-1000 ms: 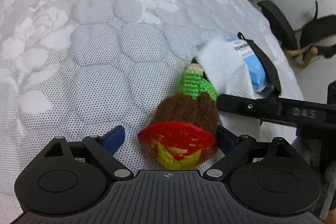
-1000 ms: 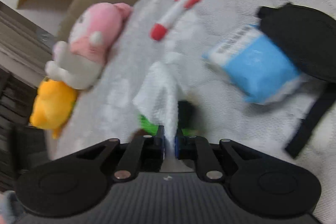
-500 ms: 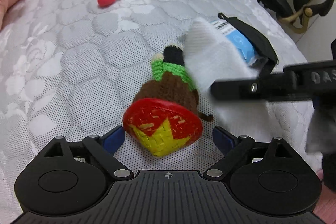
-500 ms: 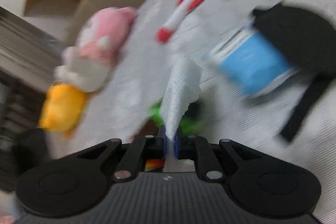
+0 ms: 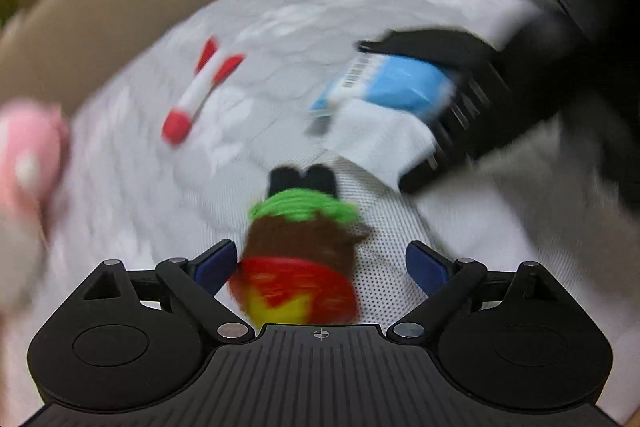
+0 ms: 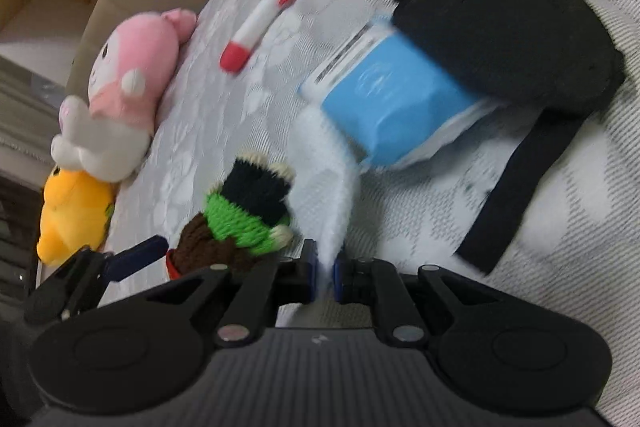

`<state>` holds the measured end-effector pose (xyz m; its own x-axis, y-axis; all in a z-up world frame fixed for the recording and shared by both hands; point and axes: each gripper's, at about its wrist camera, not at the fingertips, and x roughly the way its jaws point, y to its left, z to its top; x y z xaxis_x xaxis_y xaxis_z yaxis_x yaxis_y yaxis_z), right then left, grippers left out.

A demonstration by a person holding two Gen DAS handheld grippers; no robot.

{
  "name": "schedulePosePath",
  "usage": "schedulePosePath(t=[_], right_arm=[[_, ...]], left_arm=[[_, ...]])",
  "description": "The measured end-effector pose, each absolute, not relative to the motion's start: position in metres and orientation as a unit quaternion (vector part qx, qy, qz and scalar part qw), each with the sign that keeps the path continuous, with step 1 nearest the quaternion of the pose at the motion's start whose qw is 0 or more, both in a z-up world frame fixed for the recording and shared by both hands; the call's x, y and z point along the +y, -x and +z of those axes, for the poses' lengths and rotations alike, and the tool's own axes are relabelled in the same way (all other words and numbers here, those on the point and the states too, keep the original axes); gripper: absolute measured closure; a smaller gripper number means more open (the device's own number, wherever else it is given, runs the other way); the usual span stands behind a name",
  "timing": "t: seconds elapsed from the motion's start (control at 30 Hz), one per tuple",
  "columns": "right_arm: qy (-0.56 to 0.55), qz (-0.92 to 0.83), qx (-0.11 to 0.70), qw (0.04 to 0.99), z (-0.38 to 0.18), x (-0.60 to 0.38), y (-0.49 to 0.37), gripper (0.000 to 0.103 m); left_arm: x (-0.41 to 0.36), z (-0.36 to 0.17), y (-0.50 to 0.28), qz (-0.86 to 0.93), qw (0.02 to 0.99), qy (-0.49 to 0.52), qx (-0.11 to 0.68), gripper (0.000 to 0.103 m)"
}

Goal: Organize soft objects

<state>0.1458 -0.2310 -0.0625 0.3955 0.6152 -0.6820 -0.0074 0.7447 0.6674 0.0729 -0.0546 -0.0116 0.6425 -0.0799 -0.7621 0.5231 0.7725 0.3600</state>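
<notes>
A crochet doll (image 5: 300, 247) with a brown body, green collar, black top and red-yellow base lies on the white quilted bed (image 5: 132, 187). My left gripper (image 5: 322, 263) is open, its blue pads either side of the doll's base. The doll (image 6: 248, 211) also shows in the right wrist view, with one left finger (image 6: 136, 255) beside it. My right gripper (image 6: 326, 267) is shut on a white tissue (image 6: 332, 187) that runs up to a blue tissue pack (image 6: 384, 99). The left wrist view is blurred.
A red and white rocket toy (image 6: 268, 15) lies farther back. A pink plush (image 6: 128, 67) and a yellow plush (image 6: 72, 215) sit at the bed's left edge by a cardboard wall. A black pouch with a strap (image 6: 512, 35) rests against the tissue pack.
My left gripper has swung round the doll, which now points straight away from it. The right gripper has stayed shut on the tissue and shifted slightly.
</notes>
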Motion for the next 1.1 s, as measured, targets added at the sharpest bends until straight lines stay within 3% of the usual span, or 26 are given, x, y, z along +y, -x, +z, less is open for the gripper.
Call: schedulePosePath(t=[0.13, 0.3, 0.33, 0.37, 0.4, 0.5, 0.63, 0.7, 0.77, 0.83, 0.93, 1.1], right_arm=[[-0.284, 0.189, 0.502, 0.795, -0.058, -0.243, -0.142, 0.09], [-0.282, 0.191, 0.49, 0.802, -0.052, -0.25, -0.138, 0.09], [-0.282, 0.192, 0.487, 0.804, -0.051, -0.251, -0.137, 0.09], [-0.281, 0.193, 0.485, 0.805, -0.049, -0.251, -0.137, 0.09], [-0.281, 0.192, 0.484, 0.806, -0.049, -0.25, -0.138, 0.09], [-0.284, 0.192, 0.479, 0.808, -0.047, -0.251, -0.139, 0.091], [-0.305, 0.202, 0.457, 0.811, -0.037, -0.259, -0.139, 0.092], [-0.329, 0.226, 0.442, 0.803, -0.03, -0.262, -0.138, 0.092], [-0.344, 0.239, 0.434, 0.798, -0.025, -0.262, -0.139, 0.092], [-0.342, 0.242, 0.433, 0.798, -0.021, -0.254, -0.139, 0.092], [-0.324, 0.242, 0.435, 0.805, -0.017, -0.239, -0.14, 0.092], [-0.314, 0.241, 0.44, 0.806, -0.018, -0.227, -0.145, 0.091]], left_arm=[[-0.069, -0.033, -0.066, -0.163, 0.84, -0.375, 0.356, 0.006], [-0.047, -0.047, -0.09, -0.144, 0.85, -0.356, 0.361, 0.006], [-0.039, -0.046, -0.098, -0.138, 0.856, -0.338, 0.367, 0.009], [-0.032, -0.043, -0.105, -0.128, 0.864, -0.315, 0.371, 0.024], [-0.025, -0.04, -0.112, -0.118, 0.872, -0.293, 0.374, 0.034], [0.004, -0.023, -0.134, -0.117, 0.892, -0.157, 0.406, 0.037], [0.026, -0.002, -0.137, -0.181, 0.886, 0.014, 0.426, 0.05], [0.019, -0.002, -0.131, -0.186, 0.887, -0.01, 0.422, 0.048], [0.01, -0.004, -0.124, -0.179, 0.892, -0.057, 0.412, 0.038], [0.004, -0.005, -0.115, -0.167, 0.899, -0.119, 0.388, 0.034], [0.001, 0.003, -0.101, -0.197, 0.897, -0.135, 0.373, 0.012], [-0.03, -0.011, -0.086, -0.217, 0.881, -0.237, 0.346, 0.01]])
